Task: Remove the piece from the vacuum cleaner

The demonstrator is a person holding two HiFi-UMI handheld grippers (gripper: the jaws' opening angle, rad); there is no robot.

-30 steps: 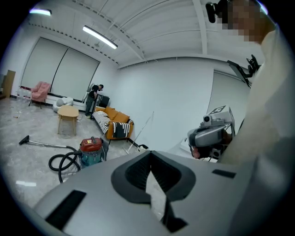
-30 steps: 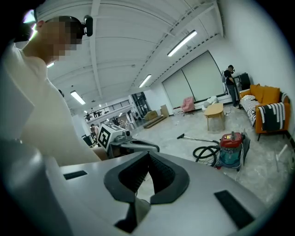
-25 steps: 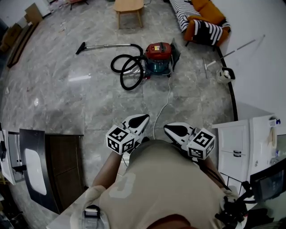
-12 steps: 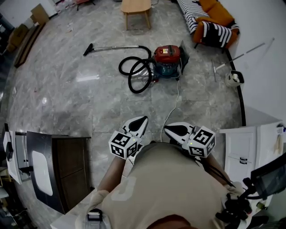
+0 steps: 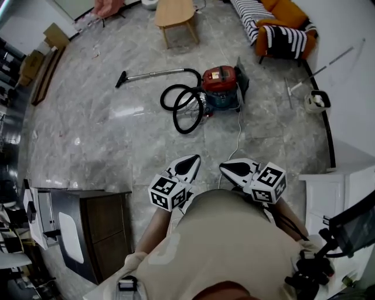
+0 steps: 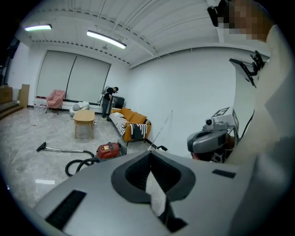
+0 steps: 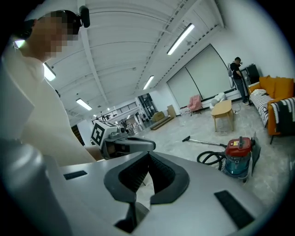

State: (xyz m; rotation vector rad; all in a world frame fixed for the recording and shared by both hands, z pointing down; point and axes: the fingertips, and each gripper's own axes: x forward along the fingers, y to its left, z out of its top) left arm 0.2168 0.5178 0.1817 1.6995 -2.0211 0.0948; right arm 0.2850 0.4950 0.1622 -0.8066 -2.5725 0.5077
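Note:
The vacuum cleaner (image 5: 221, 88), a red-topped canister with a teal body, stands on the marble floor well ahead of me. Its black hose (image 5: 184, 109) coils at its left and runs into a metal wand (image 5: 153, 74) ending in a floor nozzle (image 5: 120, 79). A white cord (image 5: 237, 138) trails from it toward me. My left gripper (image 5: 192, 159) and right gripper (image 5: 226, 168) are held close to my body, both shut and empty, far from the vacuum. The canister also shows in the left gripper view (image 6: 109, 150) and the right gripper view (image 7: 238, 156).
A wooden stool-table (image 5: 176, 13) and a striped orange sofa (image 5: 276, 24) stand beyond the vacuum. A mop bucket (image 5: 317, 101) sits by the right wall. A white cabinet (image 5: 340, 190) is at my right, a dark cabinet (image 5: 99, 231) at my left. A person (image 6: 109, 99) stands far off.
The view has shifted so the vacuum sits a little lower and further right in the head view. Both grippers stay shut near my body.

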